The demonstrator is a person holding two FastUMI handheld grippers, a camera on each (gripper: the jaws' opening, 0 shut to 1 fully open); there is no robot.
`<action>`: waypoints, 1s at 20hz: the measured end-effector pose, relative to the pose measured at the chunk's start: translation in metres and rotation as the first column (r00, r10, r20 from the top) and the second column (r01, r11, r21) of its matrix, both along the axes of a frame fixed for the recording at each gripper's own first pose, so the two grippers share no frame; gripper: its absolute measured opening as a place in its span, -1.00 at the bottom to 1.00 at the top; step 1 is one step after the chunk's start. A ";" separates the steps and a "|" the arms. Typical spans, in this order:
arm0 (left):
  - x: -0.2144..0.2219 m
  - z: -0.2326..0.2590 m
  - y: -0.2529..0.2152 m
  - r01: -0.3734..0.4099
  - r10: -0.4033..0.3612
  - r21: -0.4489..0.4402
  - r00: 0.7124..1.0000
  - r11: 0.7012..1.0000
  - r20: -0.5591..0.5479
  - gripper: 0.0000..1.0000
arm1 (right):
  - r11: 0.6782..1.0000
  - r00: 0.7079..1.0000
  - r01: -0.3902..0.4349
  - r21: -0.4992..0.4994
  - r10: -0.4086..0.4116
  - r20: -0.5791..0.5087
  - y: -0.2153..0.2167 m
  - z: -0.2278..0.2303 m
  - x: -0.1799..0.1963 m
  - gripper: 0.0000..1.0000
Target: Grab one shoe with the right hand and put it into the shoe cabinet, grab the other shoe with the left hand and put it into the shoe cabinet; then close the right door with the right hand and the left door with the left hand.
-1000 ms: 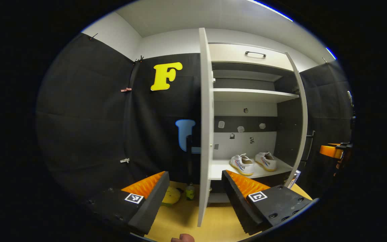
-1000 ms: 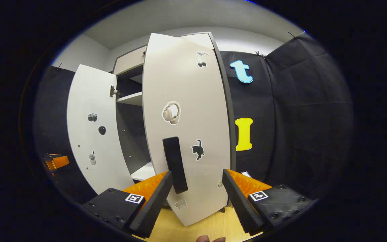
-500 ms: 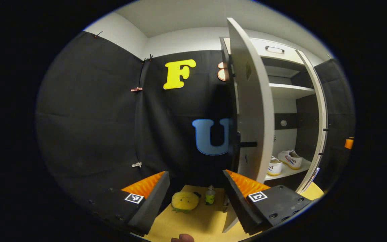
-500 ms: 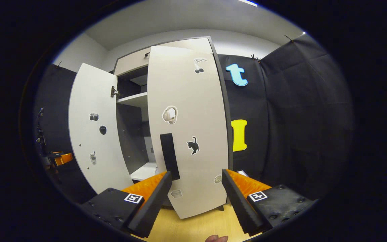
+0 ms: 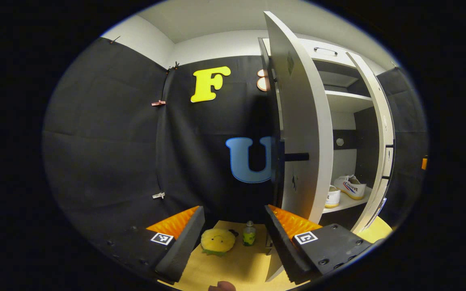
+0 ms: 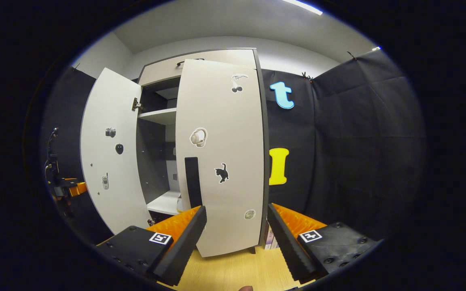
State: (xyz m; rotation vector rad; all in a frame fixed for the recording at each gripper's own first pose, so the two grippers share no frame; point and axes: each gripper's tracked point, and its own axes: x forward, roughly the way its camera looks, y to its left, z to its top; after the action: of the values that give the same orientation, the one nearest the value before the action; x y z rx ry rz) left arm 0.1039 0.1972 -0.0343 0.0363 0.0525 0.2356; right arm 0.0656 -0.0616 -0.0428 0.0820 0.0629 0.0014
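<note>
**A:** Where are the 2 shoes?

**B:** Both sit inside the shoe cabinet, on its lower shelf. In the left gripper view, at right of centre, one white shoe shows fully, and the other shoe peeks out from behind the left door.

**A:** So which step is in hand?

**B:** I judge it to be the closing of the doors. In the right gripper view the right door fills the centre of the frame and stands close to its closed position, with a gap left of it through which the cabinet's inside shows. The left door is wide open, at left of that frame.

**A:** And the jaws?

**B:** The right gripper has its jaws spread with nothing between them, at the bottom of its view, the door's black handle just above its left finger. I cannot tell whether a finger touches the door. The left gripper is likewise spread and empty, low in its view, with the left door's edge beside its right finger.

**A:** What does the next move call for?

**B:** Probably pressing the right door fully home, then bringing the left gripper behind the left door's outer face and swinging it across. On the floor a yellow plush toy and a small green bottle lie near that door's foot.
</note>
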 end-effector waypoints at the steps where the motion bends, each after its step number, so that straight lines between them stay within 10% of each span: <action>1: -0.002 0.000 -0.002 0.001 -0.001 -0.012 1.000 1.000 0.003 0.85 | 1.000 1.000 -0.003 0.008 0.003 -0.003 0.000 0.000 0.000 0.97; 20: 0.006 -0.001 -0.112 0.067 -0.067 -0.022 0.998 0.997 0.010 0.84 | 1.000 1.000 -0.009 0.000 0.009 -0.012 -0.049 0.001 -0.003 0.97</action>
State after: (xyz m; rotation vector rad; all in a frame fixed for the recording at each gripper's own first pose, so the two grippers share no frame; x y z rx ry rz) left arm 0.1096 0.0853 -0.0352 0.0142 0.0444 0.1680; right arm 0.0630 -0.1105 -0.0416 0.0819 0.0748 0.0099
